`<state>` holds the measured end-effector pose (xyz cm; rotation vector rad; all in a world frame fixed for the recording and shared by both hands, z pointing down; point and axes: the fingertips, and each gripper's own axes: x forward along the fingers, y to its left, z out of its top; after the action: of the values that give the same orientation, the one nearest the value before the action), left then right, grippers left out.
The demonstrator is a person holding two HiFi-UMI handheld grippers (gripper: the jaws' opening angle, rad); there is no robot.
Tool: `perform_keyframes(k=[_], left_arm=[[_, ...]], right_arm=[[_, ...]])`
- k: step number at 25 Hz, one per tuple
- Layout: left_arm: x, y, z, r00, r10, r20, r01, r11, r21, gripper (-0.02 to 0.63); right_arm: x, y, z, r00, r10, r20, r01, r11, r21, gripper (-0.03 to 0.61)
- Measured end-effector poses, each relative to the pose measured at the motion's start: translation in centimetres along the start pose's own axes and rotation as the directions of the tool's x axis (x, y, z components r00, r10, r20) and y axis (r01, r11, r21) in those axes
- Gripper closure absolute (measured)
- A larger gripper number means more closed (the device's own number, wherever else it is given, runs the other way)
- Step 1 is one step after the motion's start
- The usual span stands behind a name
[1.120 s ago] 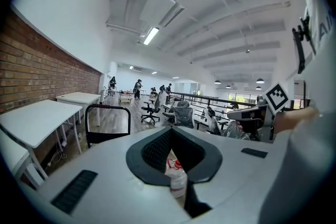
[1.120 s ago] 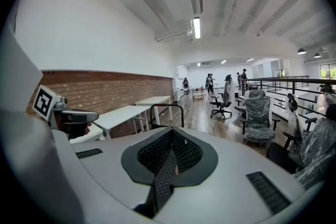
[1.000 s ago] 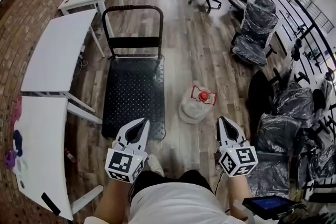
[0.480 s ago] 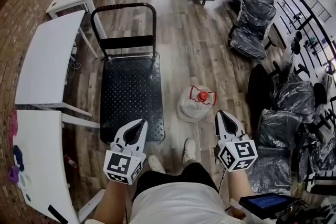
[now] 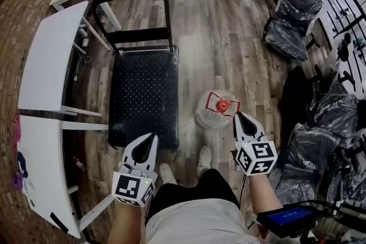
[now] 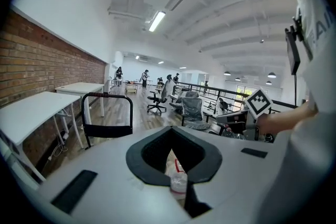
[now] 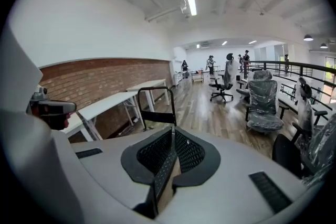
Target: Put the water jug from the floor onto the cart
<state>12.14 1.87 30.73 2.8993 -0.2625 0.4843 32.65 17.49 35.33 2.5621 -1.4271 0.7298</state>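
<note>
The clear water jug [image 5: 214, 110] with a red cap and red handle stands upright on the wooden floor, just right of the black flat cart [image 5: 143, 94]. The cart's hoop handle [image 5: 134, 0] is at its far end. My right gripper [image 5: 237, 116] is shut and empty, its tip just right of the jug's cap. My left gripper [image 5: 151, 138] is shut and empty, over the cart's near right corner. In the left gripper view the jug [image 6: 177, 178] shows through the slit of the left gripper [image 6: 170, 139]. The right gripper [image 7: 171, 136] points toward the cart handle [image 7: 157, 105].
White tables [image 5: 54, 54] line the brick wall at the left. Plastic-wrapped office chairs [image 5: 297, 14] and black bags [image 5: 329, 117] crowd the right by a railing. The person's shoes [image 5: 203, 160] stand close behind the jug. A tablet [image 5: 286, 220] hangs at the lower right.
The person has stepped forward toward the jug and cart. Both grippers have moved forward and down. The right gripper's tip has come from well short of the jug to beside its cap.
</note>
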Motion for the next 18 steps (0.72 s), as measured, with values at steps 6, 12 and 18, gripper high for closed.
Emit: perform_keyframes(k=[6, 12, 18], left_arm=[[3.9, -0.3, -2.9, 0.996, 0.031, -0.079, -0.035, 0.998, -0.045, 0.615], [7.1, 0.8, -5.8, 0.99, 0.027, -0.141, -0.034, 0.998, -0.049, 0.615], [9.6, 1.2, -9.0, 0.98, 0.033, -0.196, -0.043, 0.998, -0.047, 0.615]], right_arm=[[5.7, -4.1, -4.1, 0.994, 0.028, -0.104, -0.027, 1.0, 0.017, 0.554], [10.2, -6.2, -8.4, 0.98, 0.037, -0.196, -0.033, 0.999, 0.023, 0.461], [13.5, -8.4, -13.5, 0.963, 0.016, -0.271, -0.014, 1.0, 0.006, 0.376]])
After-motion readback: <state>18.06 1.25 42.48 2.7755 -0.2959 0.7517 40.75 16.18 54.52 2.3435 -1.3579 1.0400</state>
